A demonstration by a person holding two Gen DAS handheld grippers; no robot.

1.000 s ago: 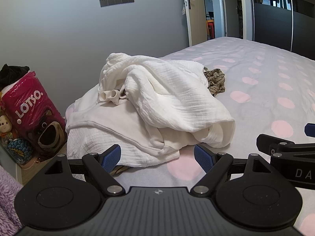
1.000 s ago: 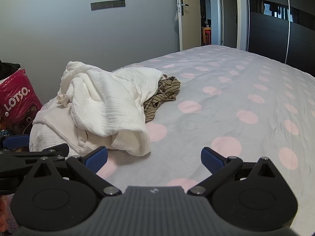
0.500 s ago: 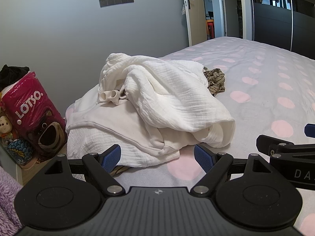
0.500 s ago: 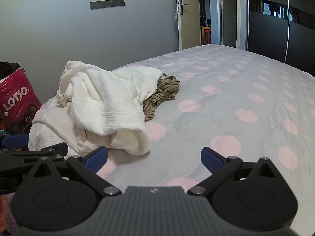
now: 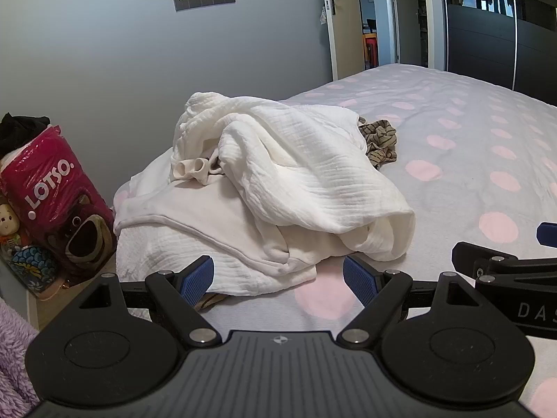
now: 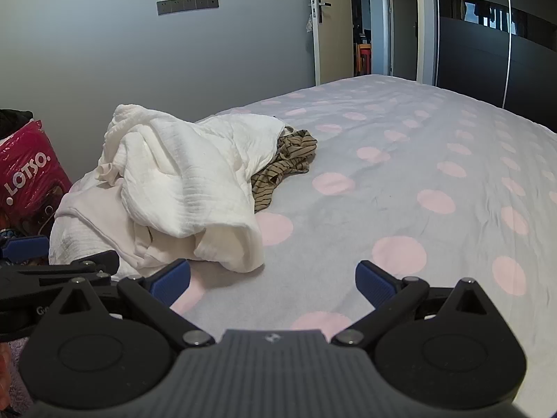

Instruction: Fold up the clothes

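Where white clothes (image 5: pixel 278 188) pile, striped garment (image 6: pixel 285 163) lies half hidden.

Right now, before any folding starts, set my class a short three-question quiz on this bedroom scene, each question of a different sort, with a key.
1. True or false: the left gripper is shut on the white clothes pile.
2. Multiple choice: the striped garment lies (A) on top of the white pile, (B) partly tucked under the pile's far right edge, (C) on the floor.
3. Fill in: the bedspread is grey with pink ____.

Key: 1 false, both grippers, the right gripper too, are open and hold nothing. 2 B. 3 dots.
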